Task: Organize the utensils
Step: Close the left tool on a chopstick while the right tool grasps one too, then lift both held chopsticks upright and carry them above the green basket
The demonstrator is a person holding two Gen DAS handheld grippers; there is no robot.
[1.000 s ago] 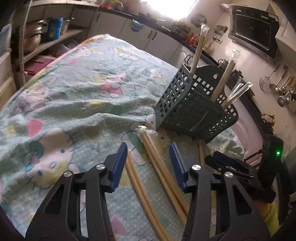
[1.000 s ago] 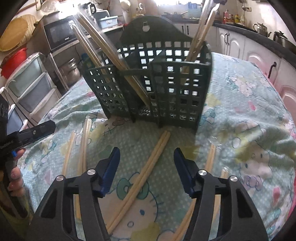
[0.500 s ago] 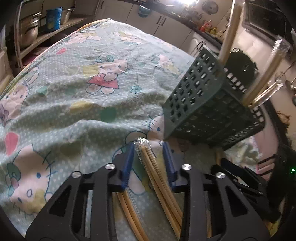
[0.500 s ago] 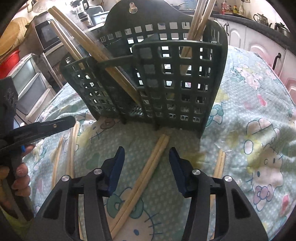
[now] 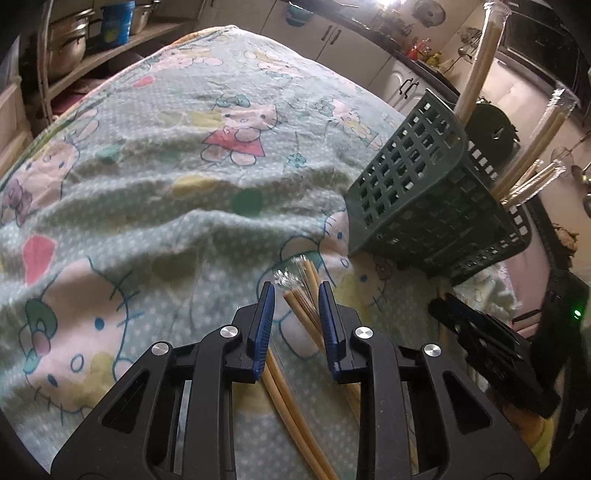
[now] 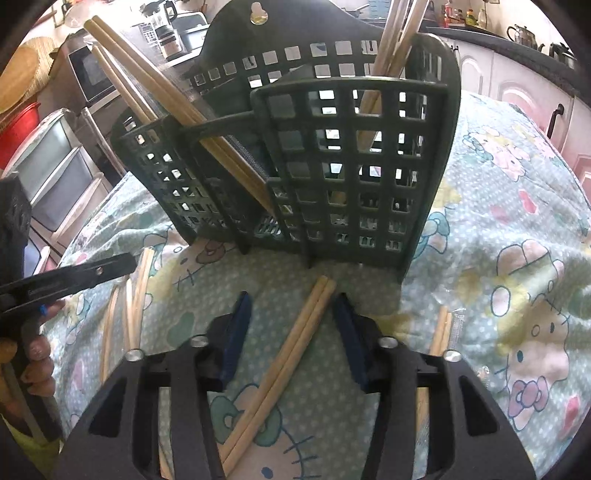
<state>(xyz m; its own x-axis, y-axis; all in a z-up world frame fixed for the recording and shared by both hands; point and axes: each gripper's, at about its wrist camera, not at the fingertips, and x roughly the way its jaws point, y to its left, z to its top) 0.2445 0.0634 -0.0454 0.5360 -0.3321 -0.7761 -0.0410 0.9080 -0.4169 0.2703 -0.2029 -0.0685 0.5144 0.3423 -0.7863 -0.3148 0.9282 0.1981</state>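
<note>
The desk wore a cat-picture cloth (image 5: 155,177) in a kitchen with white cupboards (image 5: 332,40); a green basket (image 6: 332,155) held wrapped chopsticks (image 6: 162,92); the left gripper (image 5: 295,317) nearly squeezed a wrapped pair (image 5: 301,295); the right gripper (image 6: 291,328) sat wide apart around a loose pair (image 6: 288,354).

A pale green cartoon-cat cloth (image 5: 155,177) covers the counter, rumpled into soft folds toward its near edge. Beyond the counter's far edge runs a row of white cabinets (image 5: 332,40) with dark handles under a dark worktop crowded with small bottles, and bright daylight (image 5: 384,3) glares in above them. Off the left edge, open shelves (image 5: 122,40) hold steel pots and a blue tub, while the right wrist view shows a microwave (image 6: 92,74), stacked translucent drawers (image 6: 55,166) and a red basin (image 6: 16,129).
</note>
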